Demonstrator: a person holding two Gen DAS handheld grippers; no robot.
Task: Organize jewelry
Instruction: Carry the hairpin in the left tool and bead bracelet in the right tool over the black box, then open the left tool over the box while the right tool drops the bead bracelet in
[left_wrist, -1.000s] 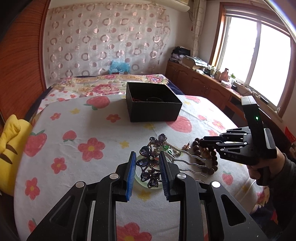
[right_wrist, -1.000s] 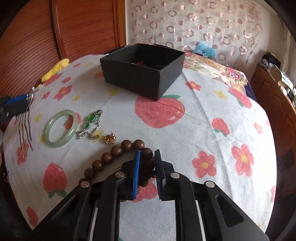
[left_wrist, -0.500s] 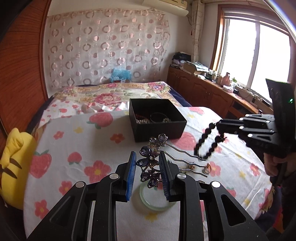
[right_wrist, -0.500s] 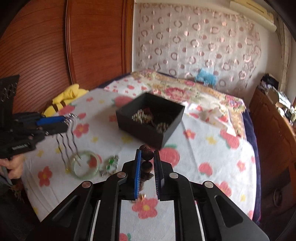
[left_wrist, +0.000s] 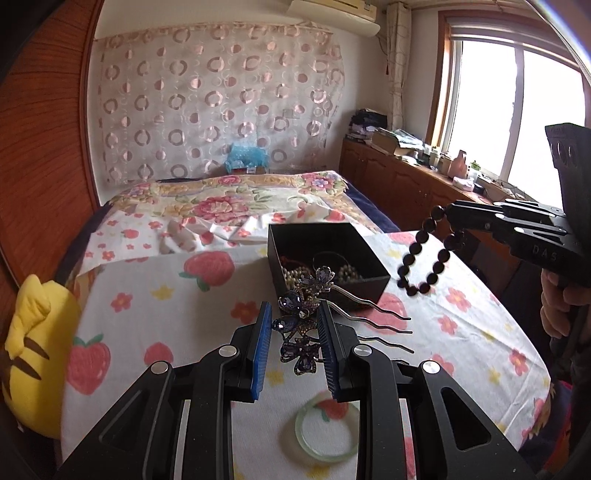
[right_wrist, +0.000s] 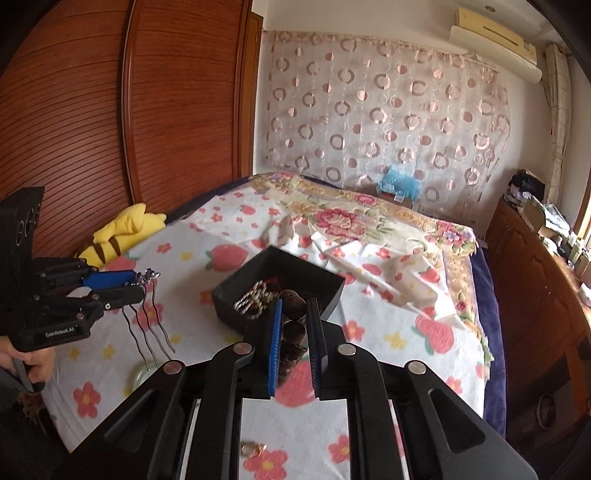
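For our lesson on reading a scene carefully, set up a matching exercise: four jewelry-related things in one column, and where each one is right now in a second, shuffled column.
Things
1. purple flower hair comb
2. dark bead bracelet
3. green jade bangle
4. pearl strand

Places
A. lying on the strawberry cloth
B. inside the black box
C. held in the left gripper
D. hanging from the right gripper

Pairs: 1-C, 2-D, 3-A, 4-B
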